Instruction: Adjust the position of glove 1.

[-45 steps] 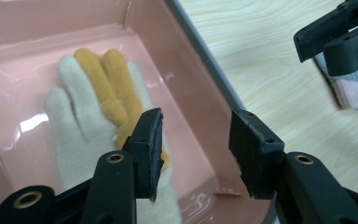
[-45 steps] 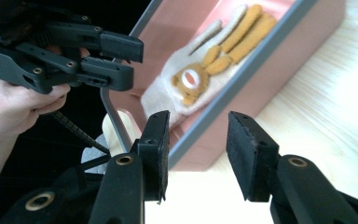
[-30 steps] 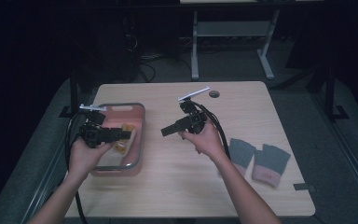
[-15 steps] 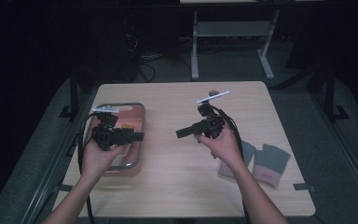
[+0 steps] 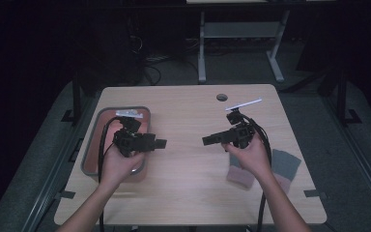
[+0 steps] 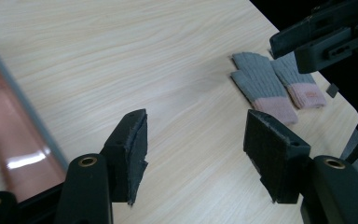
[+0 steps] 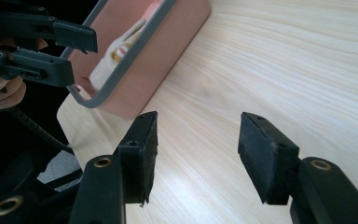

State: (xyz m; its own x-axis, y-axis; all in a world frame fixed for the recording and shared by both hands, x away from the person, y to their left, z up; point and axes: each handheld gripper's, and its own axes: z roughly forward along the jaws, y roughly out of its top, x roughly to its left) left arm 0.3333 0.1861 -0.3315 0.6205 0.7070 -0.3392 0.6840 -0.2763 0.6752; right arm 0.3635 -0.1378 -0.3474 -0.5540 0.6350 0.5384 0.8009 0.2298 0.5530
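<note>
Gloves [image 6: 272, 84], grey with pink cuffs, lie near the table's [image 5: 183, 193] right edge in the left gripper view, half hidden under the right hand in the high view. Both the left gripper [image 5: 160, 143] and right gripper [image 5: 206, 141] have just been opening, nothing between their jaws. Bare wood separates them; the pink bin [image 7: 168, 56] sits at the left edge.

A pale wood-grain tabletop [image 5: 188, 159] carries a pink, grey-rimmed tray [image 5: 92, 145] at its left edge and 2 grey-and-pink gloves [image 6: 270, 86] near its right edge.

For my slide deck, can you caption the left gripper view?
Open, empty left gripper above a wooden table, aimed toward grey-and-pink gloves.
</note>
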